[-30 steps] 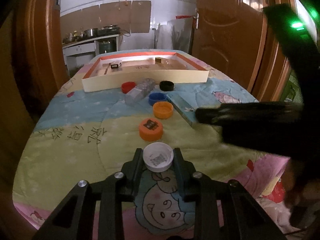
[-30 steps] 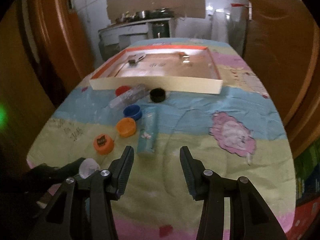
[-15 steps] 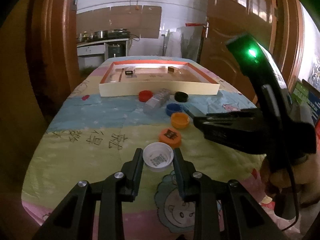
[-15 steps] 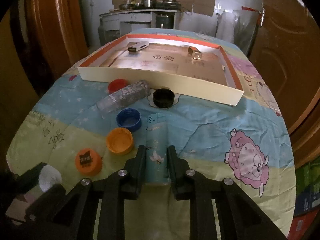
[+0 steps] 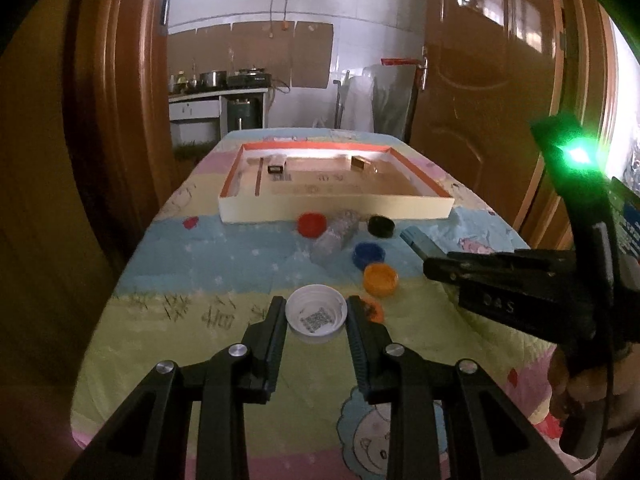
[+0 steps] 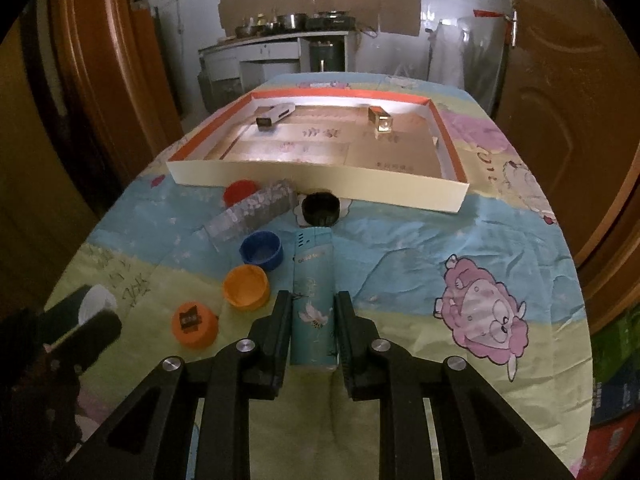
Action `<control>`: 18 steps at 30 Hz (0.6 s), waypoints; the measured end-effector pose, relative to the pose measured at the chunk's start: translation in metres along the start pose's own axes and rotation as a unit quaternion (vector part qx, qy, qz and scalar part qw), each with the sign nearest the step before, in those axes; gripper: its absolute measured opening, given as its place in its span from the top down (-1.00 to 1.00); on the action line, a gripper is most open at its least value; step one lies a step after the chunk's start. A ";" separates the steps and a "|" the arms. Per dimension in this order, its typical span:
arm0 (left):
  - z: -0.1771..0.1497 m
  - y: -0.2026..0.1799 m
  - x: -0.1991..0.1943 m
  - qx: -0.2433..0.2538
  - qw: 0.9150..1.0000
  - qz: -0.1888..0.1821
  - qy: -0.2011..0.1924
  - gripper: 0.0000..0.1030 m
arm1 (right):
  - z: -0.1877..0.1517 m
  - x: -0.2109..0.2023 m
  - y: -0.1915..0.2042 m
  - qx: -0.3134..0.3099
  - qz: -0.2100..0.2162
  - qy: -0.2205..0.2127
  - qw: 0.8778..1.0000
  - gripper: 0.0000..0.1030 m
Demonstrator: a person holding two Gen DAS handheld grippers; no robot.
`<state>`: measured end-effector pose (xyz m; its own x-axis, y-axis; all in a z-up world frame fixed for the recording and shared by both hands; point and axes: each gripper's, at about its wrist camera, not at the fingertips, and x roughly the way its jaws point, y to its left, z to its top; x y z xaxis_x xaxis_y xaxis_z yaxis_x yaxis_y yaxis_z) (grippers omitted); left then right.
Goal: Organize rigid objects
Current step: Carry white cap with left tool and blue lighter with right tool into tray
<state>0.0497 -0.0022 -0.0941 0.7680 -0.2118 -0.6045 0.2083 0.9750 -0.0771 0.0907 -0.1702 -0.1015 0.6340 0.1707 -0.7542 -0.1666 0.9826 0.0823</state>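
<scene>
Both jaws are closed on something: my left gripper (image 5: 316,316) pinches the white cap (image 5: 316,314) by its rim, open side up, and my right gripper (image 6: 312,312) has its pads pressed against the teal lighter (image 6: 313,292), holding its near end while the far end points toward the tray (image 6: 320,182).

The tray sits at the far end of the cloth-covered table (image 6: 460,240), with a small white box (image 6: 276,114) and a gold cube (image 6: 380,120) already in it. Waiting in front of its near wall are a red cap (image 6: 239,192), a clear patterned bottle (image 6: 256,210) lying on its side, a black cap (image 6: 320,208), a blue cap (image 6: 261,250), an orange-yellow cap (image 6: 245,286) and an orange cap with a dark label (image 6: 194,324).

My worry is the lighter: I hold it at one end only, so I judge it could pivot or slip as it lifts. The white cap is shallow and gripped at the rim, so a tilt could pop it out. The two grippers are also close together, and carrying both to the tray at once could knock them together or sweep the loose caps.

From the left wrist view I see the right gripper's side and its green light, but the lighter is mostly hidden and the labelled orange cap is almost covered by a finger. Only the right wrist view shows the grip on the lighter and that cap in full, while the white cap there is a pale blur at the left edge.
</scene>
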 end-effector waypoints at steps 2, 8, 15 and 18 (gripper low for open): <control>0.008 0.001 0.001 0.001 1.000 -0.003 -0.001 0.41 | 0.002 -0.003 -0.001 0.002 0.004 -0.004 1.000 0.57; 0.043 0.004 0.005 0.012 1.000 -0.002 -0.017 0.41 | 0.015 -0.015 -0.002 -0.002 0.003 -0.022 1.000 0.57; 0.088 0.011 0.019 0.032 0.999 0.012 -0.023 0.41 | 0.046 -0.032 -0.010 0.002 0.000 -0.048 0.999 0.57; 0.106 0.013 0.028 0.037 0.999 0.014 -0.023 0.41 | 0.061 -0.036 -0.015 0.006 0.000 -0.055 0.998 0.57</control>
<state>0.1379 -0.0025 -0.0275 0.8014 -0.1887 -0.5676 0.2289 0.9734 -0.0004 0.1164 -0.1868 -0.0355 0.7138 0.1771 -0.6776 -0.1576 0.9833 0.0910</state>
